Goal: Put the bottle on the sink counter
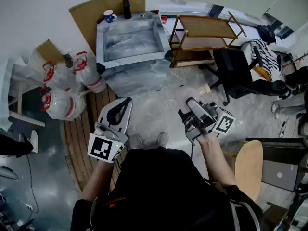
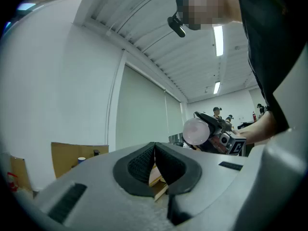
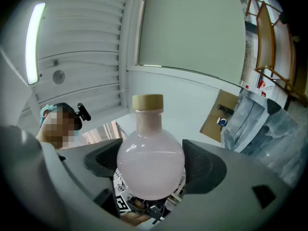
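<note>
Right tool (image 3: 152, 150) gripping bottle (image 3: 150, 165), left tool (image 2: 155, 152) closed, evident only close-up

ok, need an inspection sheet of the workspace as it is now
Surface: steel sink counter ahead, against the wall.
Job's things: bottle, pink, round body, cork stopper; held in the air, not yet on the counter.
Clutter: cup at the counter's back edge; bags on the floor at left.
Tools: right tool shut on the bottle; left tool shut, empty.
Cables: cable on the floor, far left.
Surroundings: shelf, chair and stool to the right.
</note>
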`<state>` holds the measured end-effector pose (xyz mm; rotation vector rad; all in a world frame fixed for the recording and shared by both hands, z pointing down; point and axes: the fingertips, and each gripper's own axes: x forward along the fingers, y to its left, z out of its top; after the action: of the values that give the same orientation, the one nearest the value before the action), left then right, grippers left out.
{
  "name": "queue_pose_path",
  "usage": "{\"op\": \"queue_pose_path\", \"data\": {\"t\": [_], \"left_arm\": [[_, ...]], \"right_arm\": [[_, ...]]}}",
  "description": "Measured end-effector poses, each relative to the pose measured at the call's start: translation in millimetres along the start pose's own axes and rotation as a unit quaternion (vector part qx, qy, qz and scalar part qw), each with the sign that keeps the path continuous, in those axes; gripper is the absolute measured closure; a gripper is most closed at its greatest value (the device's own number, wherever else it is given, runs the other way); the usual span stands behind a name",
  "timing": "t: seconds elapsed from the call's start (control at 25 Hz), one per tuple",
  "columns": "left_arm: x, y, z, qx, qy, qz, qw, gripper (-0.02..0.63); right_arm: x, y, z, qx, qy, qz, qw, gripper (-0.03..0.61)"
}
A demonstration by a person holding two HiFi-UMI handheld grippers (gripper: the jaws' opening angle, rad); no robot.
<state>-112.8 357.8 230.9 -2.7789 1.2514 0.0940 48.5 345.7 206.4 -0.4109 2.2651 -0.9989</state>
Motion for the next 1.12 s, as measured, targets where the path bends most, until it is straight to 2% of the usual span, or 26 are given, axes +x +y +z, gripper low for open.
{"op": "queue_pose_path", "data": {"t": [0.28, 0.72, 1.12], "left_arm": [[2, 4, 1, 0.001, 0.001, -0.002, 1.0, 0.598], [12, 2, -2, 0.005, 0.008, -0.004, 0.9999, 0.598], [32, -20, -2, 0.013, 0.017, 0.006, 0.9997, 0.598]], "right_arm": [[1, -4, 0, 0.012, -0.006, -0.001, 1.0, 0.19], [-1, -14, 7, 0.0, 0.004, -0.016, 1.0, 0.19], [-26, -22, 25, 0.009, 0.006, -0.013, 1.0, 0.19]]}}
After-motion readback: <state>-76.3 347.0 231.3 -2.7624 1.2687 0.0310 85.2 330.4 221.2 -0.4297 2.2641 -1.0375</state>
